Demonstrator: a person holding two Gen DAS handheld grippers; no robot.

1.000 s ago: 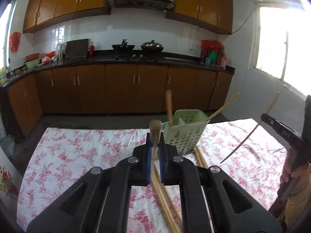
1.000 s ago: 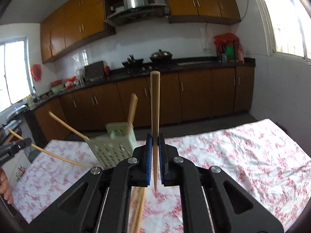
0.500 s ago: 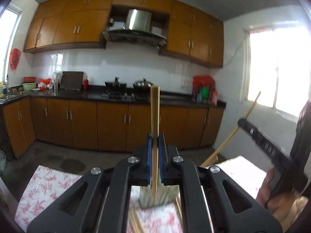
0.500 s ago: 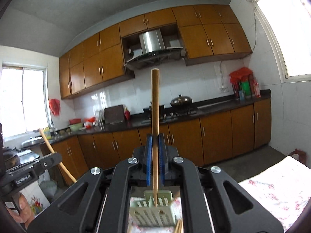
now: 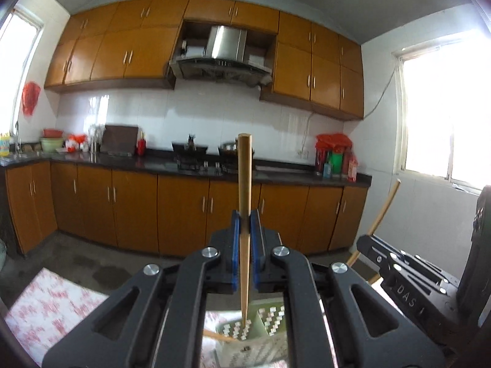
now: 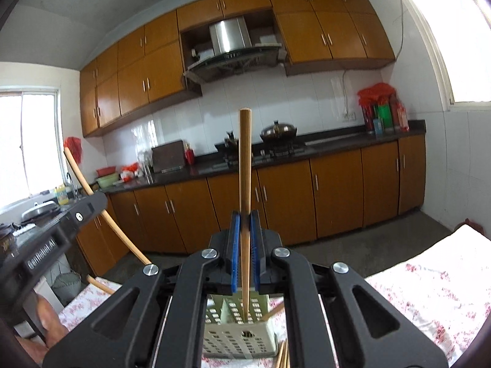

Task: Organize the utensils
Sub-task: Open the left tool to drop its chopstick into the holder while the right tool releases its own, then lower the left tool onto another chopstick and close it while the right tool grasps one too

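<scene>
The two tongs are both closed tight, each on one wooden chopstick. The left gripper [image 5: 245, 214] pinches its chopstick [image 5: 244, 184] between the blue pads [image 5: 235, 245], and the stick stands almost upright, thick end up, thin tip pointing down at the green utensil basket [image 5: 264, 328]. The right gripper [image 6: 245, 214] holds the other chopstick [image 6: 245, 168] in the same way, also upright, its tip just above the open top of the basket [image 6: 239, 334].

The basket is the landmark: it stands on the flowered tablecloth [image 6: 423, 288], below and in front of both grippers. In the right wrist view a few more chopsticks [image 6: 284, 355] lie on the cloth just beside the basket, at its near right corner, and one stick [image 6: 273, 311] already leans inside it. The left gripper comes from the left side of the basket and the right one from the right side, so the two tools are near each other above it.

I judge the step to be the placing: both sticks are lifted and are brought over the basket, but not yet let go. The next move needs each tip to go down into a compartment before the pads let go, and the two tools must not knock together. The sticks beside the basket remain to be collected
</scene>
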